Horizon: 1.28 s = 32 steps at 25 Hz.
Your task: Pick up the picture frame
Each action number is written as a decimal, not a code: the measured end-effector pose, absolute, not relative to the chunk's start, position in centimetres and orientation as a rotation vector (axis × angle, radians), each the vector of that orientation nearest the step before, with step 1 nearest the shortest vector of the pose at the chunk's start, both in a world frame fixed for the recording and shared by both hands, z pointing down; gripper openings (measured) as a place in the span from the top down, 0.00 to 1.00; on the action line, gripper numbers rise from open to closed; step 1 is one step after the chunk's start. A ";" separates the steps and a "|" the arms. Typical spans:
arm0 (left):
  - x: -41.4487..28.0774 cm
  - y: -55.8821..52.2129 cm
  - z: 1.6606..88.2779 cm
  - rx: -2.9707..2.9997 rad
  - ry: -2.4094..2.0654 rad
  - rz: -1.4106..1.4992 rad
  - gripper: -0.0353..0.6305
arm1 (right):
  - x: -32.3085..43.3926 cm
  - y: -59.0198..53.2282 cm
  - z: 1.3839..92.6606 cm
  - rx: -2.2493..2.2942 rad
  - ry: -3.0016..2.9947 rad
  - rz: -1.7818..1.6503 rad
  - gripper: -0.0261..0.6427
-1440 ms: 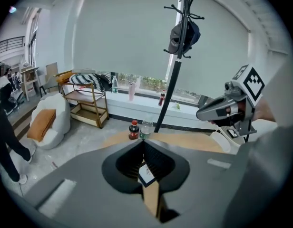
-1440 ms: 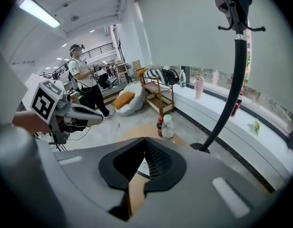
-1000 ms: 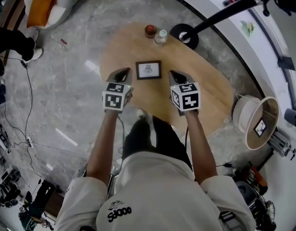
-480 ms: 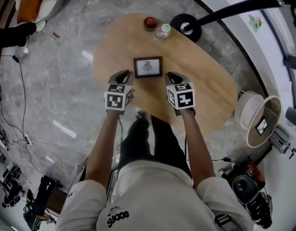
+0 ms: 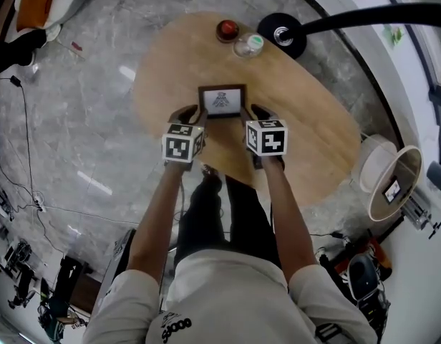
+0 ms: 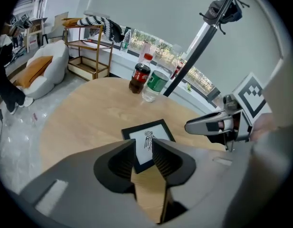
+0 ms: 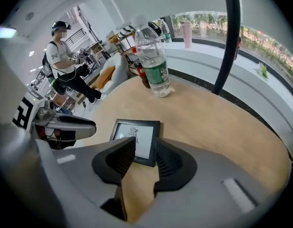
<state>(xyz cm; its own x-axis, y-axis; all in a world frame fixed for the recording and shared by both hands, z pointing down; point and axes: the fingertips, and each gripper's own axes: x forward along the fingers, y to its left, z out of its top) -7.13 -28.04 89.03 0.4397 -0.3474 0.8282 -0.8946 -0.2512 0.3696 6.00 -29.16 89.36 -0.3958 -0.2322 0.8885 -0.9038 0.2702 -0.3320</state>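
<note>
Now that we have sunk lower than a second ago, our left gripper (image 5: 186, 113) and right gripper (image 5: 260, 112) sit at the near corners of the picture frame (image 5: 222, 101), jaws opening, gripping nothing. Black-rimmed, with a small dark drawing on white, it lies flat on the wooden table (image 5: 313, 127). Beyond it stand a water bottle (image 5: 248, 45) and a cola bottle (image 5: 225, 29).

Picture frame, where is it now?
In the head view, the black rectangular picture frame lies flat midway across the oval wooden table, nearer the person than the dark cola bottle and clear plastic bottle.
</note>
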 end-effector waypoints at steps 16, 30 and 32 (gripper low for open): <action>-7.3 -28.0 95.7 1.652 -1.072 0.818 0.76 | 6.2 -28.9 95.5 0.953 -1.718 1.232 0.72; -7.4 -28.2 97.4 1.575 -1.113 0.766 0.78 | 6.0 -28.8 97.2 0.951 -1.697 1.221 0.77; -7.4 -28.3 97.3 1.582 -1.131 0.758 0.78 | 6.1 -28.8 97.2 0.952 -1.695 1.209 0.78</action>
